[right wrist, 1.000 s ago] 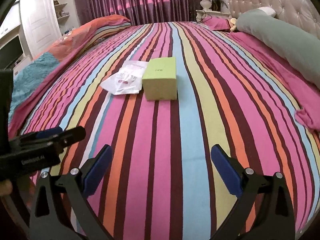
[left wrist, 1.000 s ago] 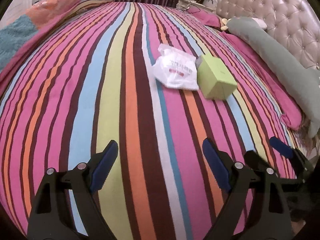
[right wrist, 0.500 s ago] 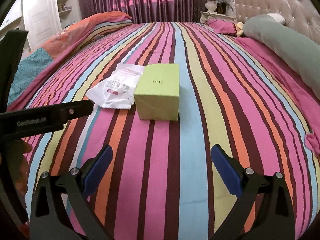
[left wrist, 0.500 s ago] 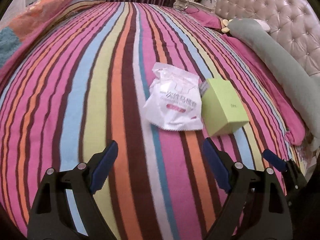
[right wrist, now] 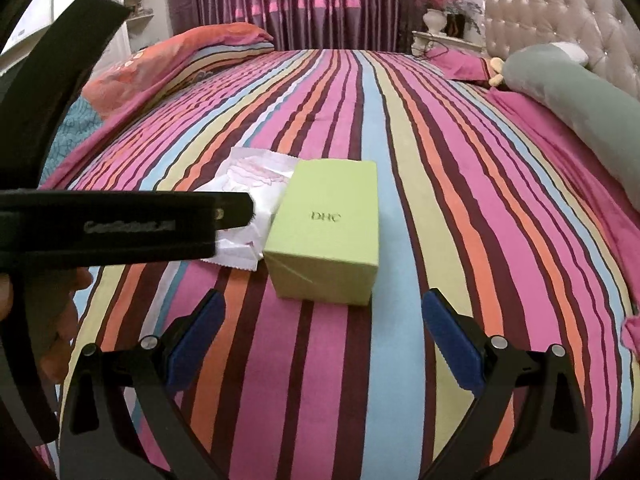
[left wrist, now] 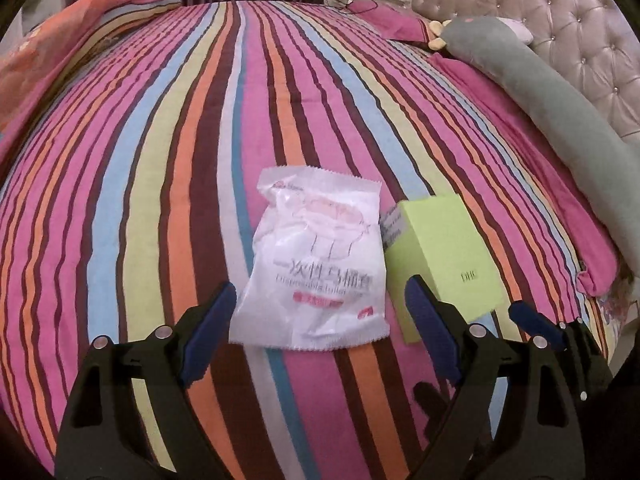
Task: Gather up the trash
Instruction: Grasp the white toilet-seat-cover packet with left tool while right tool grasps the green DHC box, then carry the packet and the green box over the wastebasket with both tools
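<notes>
A crumpled white plastic wrapper [left wrist: 316, 264] with red print lies flat on the striped bedspread [left wrist: 160, 184]. Touching its right edge stands a light green carton [left wrist: 448, 260]. My left gripper [left wrist: 320, 328] hovers open just short of the wrapper, whose near edge lies between the blue pads. In the right wrist view the green carton [right wrist: 326, 236] sits straight ahead of my right gripper [right wrist: 324, 340], which is open and holds nothing. The left gripper's black body [right wrist: 120, 226] crosses that view and hides part of the wrapper [right wrist: 256, 176].
A long grey-green bolster [left wrist: 560, 104] and a pink pillow [left wrist: 532, 184] lie along the tufted headboard [left wrist: 560, 20] on the right. A folded orange quilt [right wrist: 180, 64] sits at the far left. Purple curtains [right wrist: 288, 0] and a bedside table with a vase [right wrist: 436, 28] stand behind.
Both grippers have moved forward over the bed; the wrapper and carton look larger and nearer. The left gripper's body now covers more of the wrapper in the right wrist view. Jaws unchanged.
</notes>
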A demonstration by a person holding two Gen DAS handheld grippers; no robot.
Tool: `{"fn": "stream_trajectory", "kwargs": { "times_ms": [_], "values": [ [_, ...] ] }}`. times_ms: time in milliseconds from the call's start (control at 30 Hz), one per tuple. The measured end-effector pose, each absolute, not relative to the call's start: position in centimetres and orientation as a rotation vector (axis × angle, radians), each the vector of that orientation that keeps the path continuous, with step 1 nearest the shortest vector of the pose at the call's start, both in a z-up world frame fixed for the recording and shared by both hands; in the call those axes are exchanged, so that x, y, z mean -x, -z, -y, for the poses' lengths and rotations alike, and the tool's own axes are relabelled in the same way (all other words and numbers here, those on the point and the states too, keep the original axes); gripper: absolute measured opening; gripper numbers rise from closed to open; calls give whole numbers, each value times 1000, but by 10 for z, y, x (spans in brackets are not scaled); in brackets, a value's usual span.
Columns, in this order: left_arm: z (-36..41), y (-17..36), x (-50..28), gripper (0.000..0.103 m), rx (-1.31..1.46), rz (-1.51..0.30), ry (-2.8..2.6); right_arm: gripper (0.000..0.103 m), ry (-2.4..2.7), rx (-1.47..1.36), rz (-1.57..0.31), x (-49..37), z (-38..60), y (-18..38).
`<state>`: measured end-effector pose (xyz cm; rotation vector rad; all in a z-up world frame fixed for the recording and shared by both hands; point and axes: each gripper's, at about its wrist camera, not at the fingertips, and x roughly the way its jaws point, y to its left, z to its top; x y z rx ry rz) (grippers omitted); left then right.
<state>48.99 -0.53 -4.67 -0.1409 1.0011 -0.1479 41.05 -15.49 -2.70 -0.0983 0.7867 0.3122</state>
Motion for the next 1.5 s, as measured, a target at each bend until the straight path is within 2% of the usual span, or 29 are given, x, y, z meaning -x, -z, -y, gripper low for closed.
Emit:
{"fn": "stream_trajectory", "kwargs": {
  "times_ms": [667, 700, 767, 800, 900, 1133, 1500],
  "values": [
    [21, 68, -533, 84, 1, -1068, 133, 93, -299, 130, -800, -453, 143, 37],
    [20, 69, -533, 84, 11, -1068, 131, 91, -297, 128, -800, -453, 143, 37],
    [16, 72, -533, 83, 47, -1079, 134, 77, -297, 117, -808, -456, 144, 38],
    [14, 72, -534, 82, 56, -1080, 135, 65, -288, 120, -812, -457, 144, 38],
    [11, 74, -533, 72, 60, -1082, 129, 58, -298, 102, -833, -460, 147, 41],
    [9, 70, -521, 70, 33, -1053, 116, 56, -306, 70, -845, -449, 154, 39],
    [11, 34, -466, 70, 40, -990, 121, 56, -298, 8, -862, -407, 170, 21]
  ]
}}
